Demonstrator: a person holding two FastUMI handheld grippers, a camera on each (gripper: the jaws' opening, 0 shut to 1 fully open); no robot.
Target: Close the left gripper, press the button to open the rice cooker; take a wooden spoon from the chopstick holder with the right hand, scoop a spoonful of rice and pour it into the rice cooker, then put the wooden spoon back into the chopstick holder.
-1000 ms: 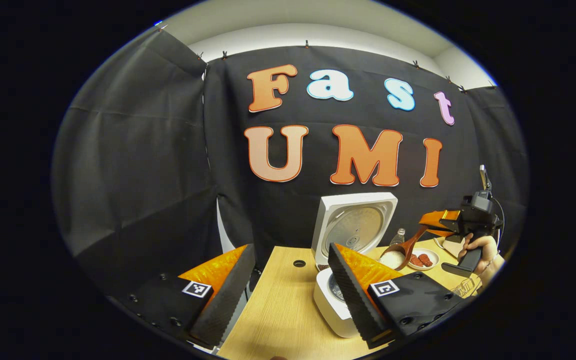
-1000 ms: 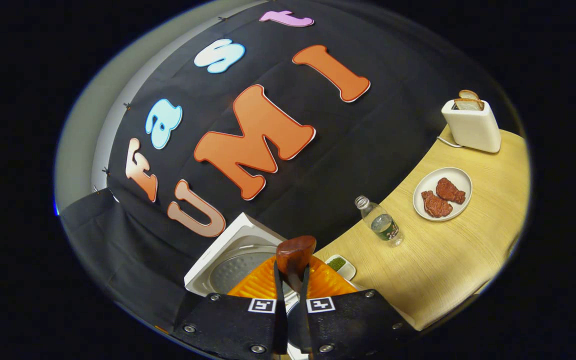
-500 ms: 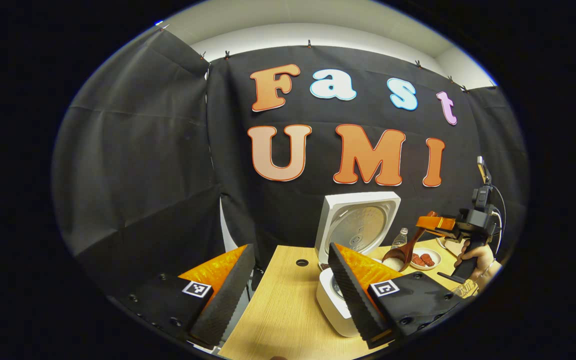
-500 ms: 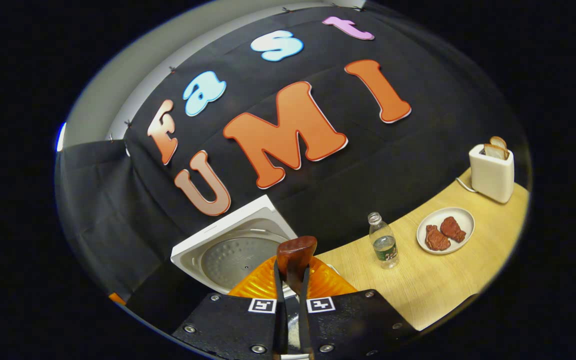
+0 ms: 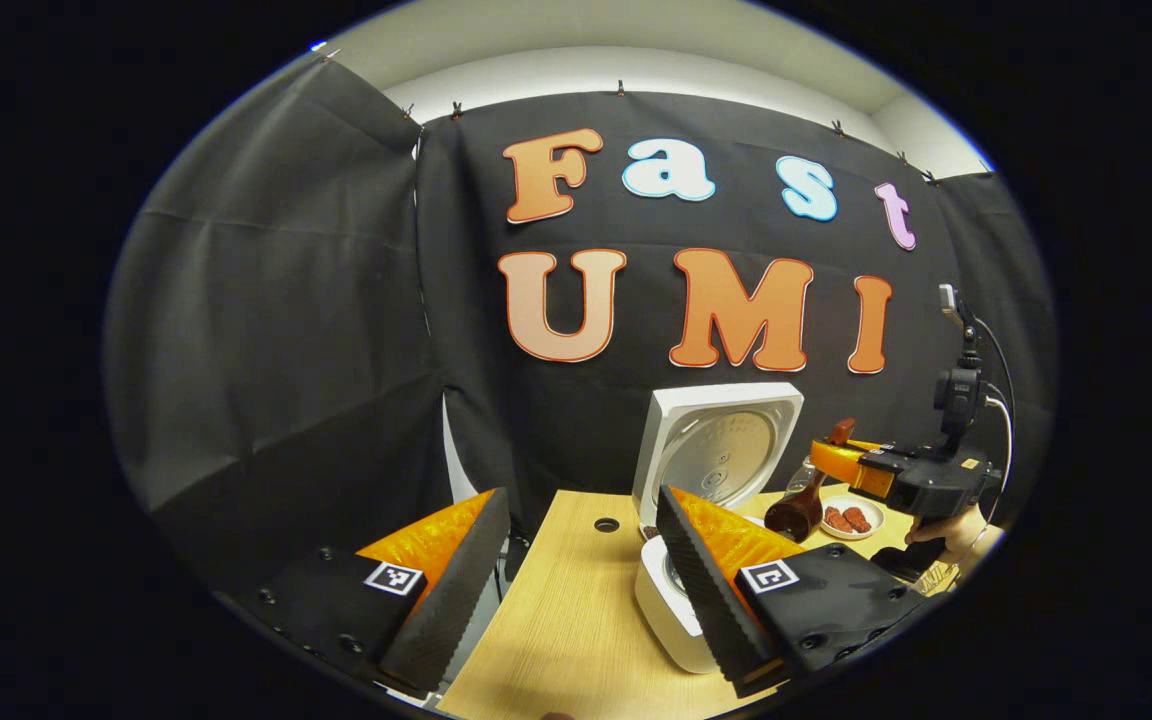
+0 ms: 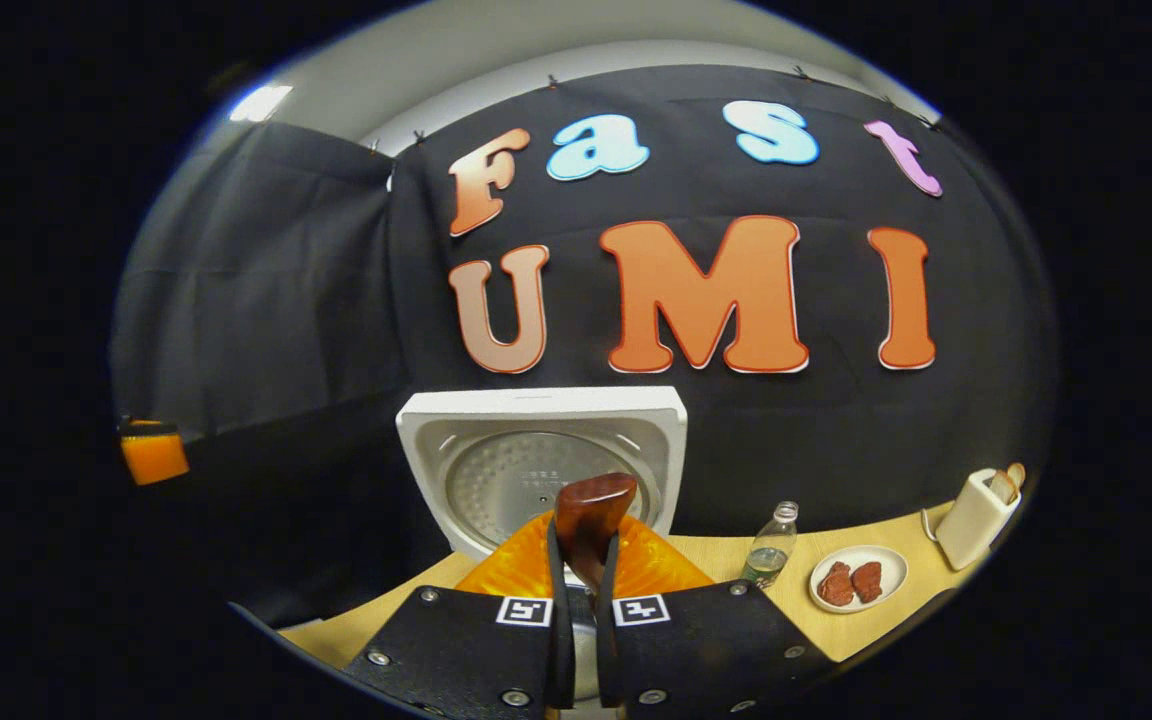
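Observation:
The white rice cooker (image 5: 664, 612) stands on the wooden table (image 5: 566, 630) with its lid (image 5: 718, 448) raised upright. My left gripper (image 5: 576, 590) is open in front of it with nothing between its fingers; its right finger (image 5: 701, 590) hides the pot's opening. Farther right, a hand holds my right gripper (image 5: 833, 460), which is shut on the wooden spoon (image 5: 794, 514). The spoon's bowl hangs down and shows its dark back. In the right gripper view, the right gripper (image 6: 581, 565) clamps the spoon's handle (image 6: 588, 505) in front of the lid (image 6: 536, 445).
A water bottle (image 6: 771, 548), a plate with two red meat pieces (image 6: 858, 580) and a white toaster with bread (image 6: 974, 515) stand on the table to the right of the cooker. A small round hole (image 5: 607, 524) lies in the tabletop left of the cooker.
The right gripper has rolled level, turning the spoon over; the white rice seen in its bowl earlier is gone from view. The left gripper has barely moved.

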